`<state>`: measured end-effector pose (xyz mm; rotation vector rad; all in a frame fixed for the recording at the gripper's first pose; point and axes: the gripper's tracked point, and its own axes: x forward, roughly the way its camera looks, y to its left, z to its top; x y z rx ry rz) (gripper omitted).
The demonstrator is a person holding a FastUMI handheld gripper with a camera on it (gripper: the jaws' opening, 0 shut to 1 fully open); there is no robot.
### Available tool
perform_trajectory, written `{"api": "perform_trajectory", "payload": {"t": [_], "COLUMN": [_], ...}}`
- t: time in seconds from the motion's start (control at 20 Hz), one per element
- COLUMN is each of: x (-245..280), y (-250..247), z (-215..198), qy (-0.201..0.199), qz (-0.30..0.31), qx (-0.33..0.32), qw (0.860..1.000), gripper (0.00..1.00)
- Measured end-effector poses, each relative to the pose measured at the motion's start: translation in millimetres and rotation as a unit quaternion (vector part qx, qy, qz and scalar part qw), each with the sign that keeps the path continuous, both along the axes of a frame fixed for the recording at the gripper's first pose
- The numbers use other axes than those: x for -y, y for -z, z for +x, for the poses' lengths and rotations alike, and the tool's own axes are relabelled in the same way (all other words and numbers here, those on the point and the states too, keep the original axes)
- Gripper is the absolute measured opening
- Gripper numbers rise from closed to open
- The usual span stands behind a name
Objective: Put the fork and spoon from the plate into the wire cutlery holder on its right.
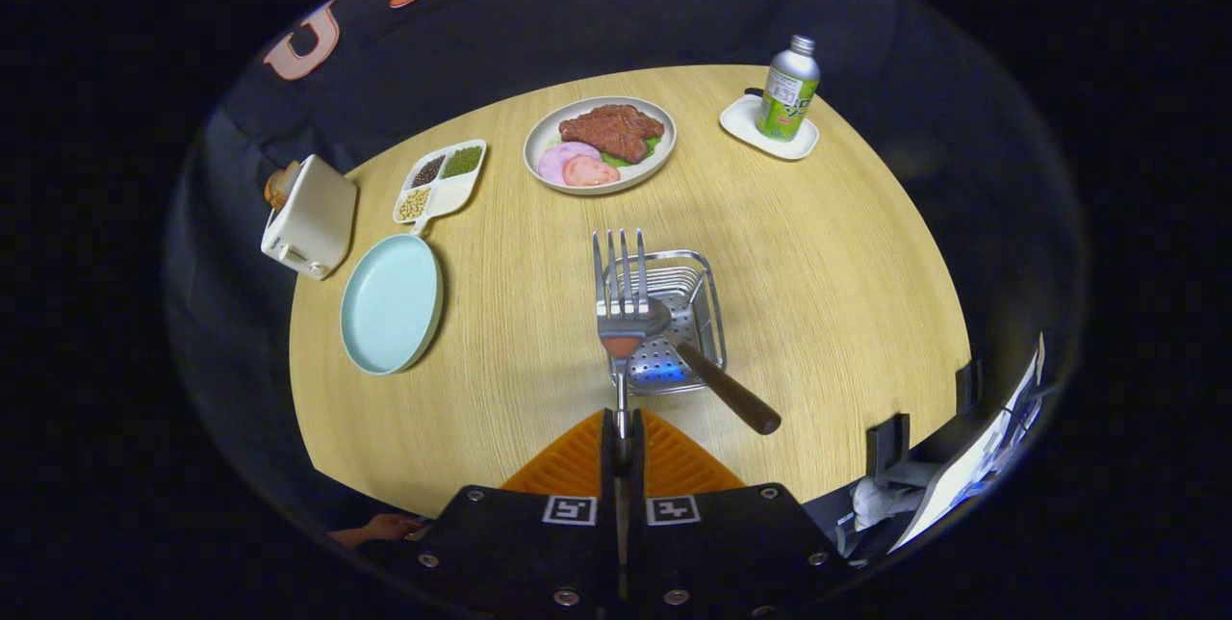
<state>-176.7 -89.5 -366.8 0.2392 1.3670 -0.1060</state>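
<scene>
I have the gripper [621, 437] pinched tight on the fork [622, 297], both fingers pressing on its thin handle, which runs straight out from between them. The fork's long axis lines up with the fingers and points directly ahead, tines away from me.

Just ahead of the fingertips, under and slightly to the right of the fork head, sits the wire cutlery holder [698, 278], its perforated floor visible. The spoon [707, 365] is already in it: its bowl rests inside near the fork's neck, and its dark wooden handle leans out over the near right corner, towards me and to my right.

The pale blue plate [391, 304] lies ahead and well to the left of the gripper, with no cutlery on it, so I judge the fork to be the last item.

The move turns on this: the fork tines seem to hang over the holder's left rim rather than its middle, though I cannot tell the height. I'd shift a little right, tip the tines down, and watch for the spoon handle.
</scene>
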Motion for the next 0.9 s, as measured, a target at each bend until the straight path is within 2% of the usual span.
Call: {"api": "perform_trajectory", "payload": {"t": [0.2,0.3,0.5,0.6,0.75,0.85,0.9], "x": [3.3,8.1,16.7,20.2,18.9,29.0,33.6], "y": [1.8,-1.2,-11.0,-11.9,-42.1,-69.5,-85.2], "z": [-0.3,5.6,31.9,34.1,64.1,83.7,96.6], "qy": [-0.021,-0.011,0.012,0.014,0.013,0.02,0.027], "qz": [0.001,0.0,0.01,0.013,0.02,0.012,0.013], "qx": [-0.003,0.005,0.058,0.054,0.133,0.192,0.226], "qw": [1.0,1.0,0.998,0.998,0.991,0.981,0.974], "gripper": [0.09,0.12,0.11,0.11,0.13,0.19,0.28]}}
